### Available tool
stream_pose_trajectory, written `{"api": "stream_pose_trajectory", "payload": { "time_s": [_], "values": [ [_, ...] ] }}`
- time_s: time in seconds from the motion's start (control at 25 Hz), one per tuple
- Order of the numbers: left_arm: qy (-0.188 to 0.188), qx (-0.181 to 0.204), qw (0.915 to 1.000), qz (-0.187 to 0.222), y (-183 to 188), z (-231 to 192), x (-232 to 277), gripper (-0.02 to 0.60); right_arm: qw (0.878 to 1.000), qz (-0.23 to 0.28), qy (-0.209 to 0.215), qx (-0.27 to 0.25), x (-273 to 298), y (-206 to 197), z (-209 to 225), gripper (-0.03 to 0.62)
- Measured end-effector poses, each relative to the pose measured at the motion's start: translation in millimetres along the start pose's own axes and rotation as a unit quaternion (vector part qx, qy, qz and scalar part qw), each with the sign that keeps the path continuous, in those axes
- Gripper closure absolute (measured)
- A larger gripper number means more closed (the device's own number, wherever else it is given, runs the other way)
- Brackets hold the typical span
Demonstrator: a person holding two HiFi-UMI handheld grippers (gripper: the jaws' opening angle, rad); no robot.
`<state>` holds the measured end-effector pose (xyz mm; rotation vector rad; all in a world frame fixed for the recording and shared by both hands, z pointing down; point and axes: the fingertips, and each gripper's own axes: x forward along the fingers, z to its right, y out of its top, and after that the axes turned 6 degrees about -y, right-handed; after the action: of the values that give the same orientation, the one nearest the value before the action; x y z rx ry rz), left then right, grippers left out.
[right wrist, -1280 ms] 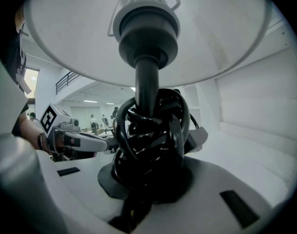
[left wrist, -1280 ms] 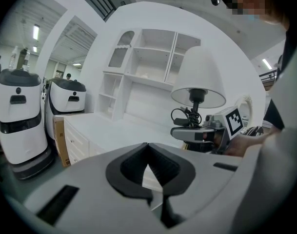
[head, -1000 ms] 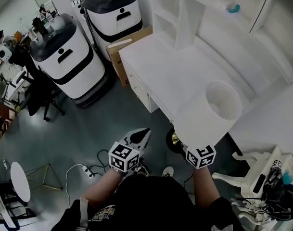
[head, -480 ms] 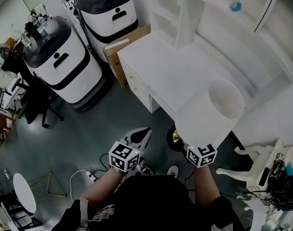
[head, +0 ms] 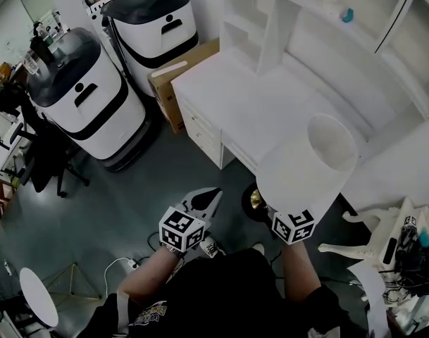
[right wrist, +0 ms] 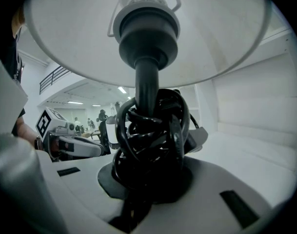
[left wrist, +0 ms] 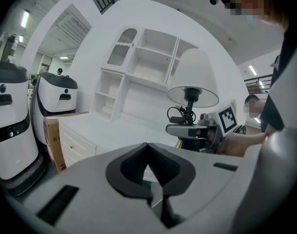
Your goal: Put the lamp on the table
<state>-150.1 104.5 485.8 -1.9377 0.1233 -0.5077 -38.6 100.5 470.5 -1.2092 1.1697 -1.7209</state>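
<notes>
My right gripper (right wrist: 148,152) is shut on the lamp's black stem (right wrist: 145,84), right where a black cord (right wrist: 153,135) is coiled around it. In the head view the white lampshade (head: 309,164) hides those jaws, so only the marker cube (head: 293,226) shows, and the brass base (head: 255,201) hangs above the floor. The lamp is upright in the air at the front edge of the white table (head: 249,104). My left gripper (head: 213,191) stays to the lamp's left over the floor, shut and empty; from the left gripper view the lampshade (left wrist: 193,77) stands to the right.
Two white-and-black machines (head: 84,97) (head: 161,20) stand left of the table, with a cardboard box (head: 175,76) between them and it. A white shelf unit (head: 270,20) rises at the table's back. A white chair (head: 369,248) is at my right, a power strip (head: 129,263) on the floor.
The lamp in my right gripper has shifted slightly up and towards the table. The left gripper holds its place. The head view has drifted a little.
</notes>
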Motion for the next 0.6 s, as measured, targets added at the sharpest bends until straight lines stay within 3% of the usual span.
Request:
{"api": "stream_pose_trajectory", "payload": {
  "time_s": [0.32, 0.6],
  "values": [
    [-0.012, -0.003, 0.9999, 0.007, 8.0, -9.8, -0.3, 0.575, 1.000, -0.006, -0.003, -0.004, 15.6, 5.7, -5.2, 0.536],
    [-0.016, 0.000, 0.9999, 0.005, 16.7, -15.3, 18.3, 0.575, 1.000, -0.004, -0.005, -0.002, 28.5, 13.3, 15.0, 0.536]
  ]
}}
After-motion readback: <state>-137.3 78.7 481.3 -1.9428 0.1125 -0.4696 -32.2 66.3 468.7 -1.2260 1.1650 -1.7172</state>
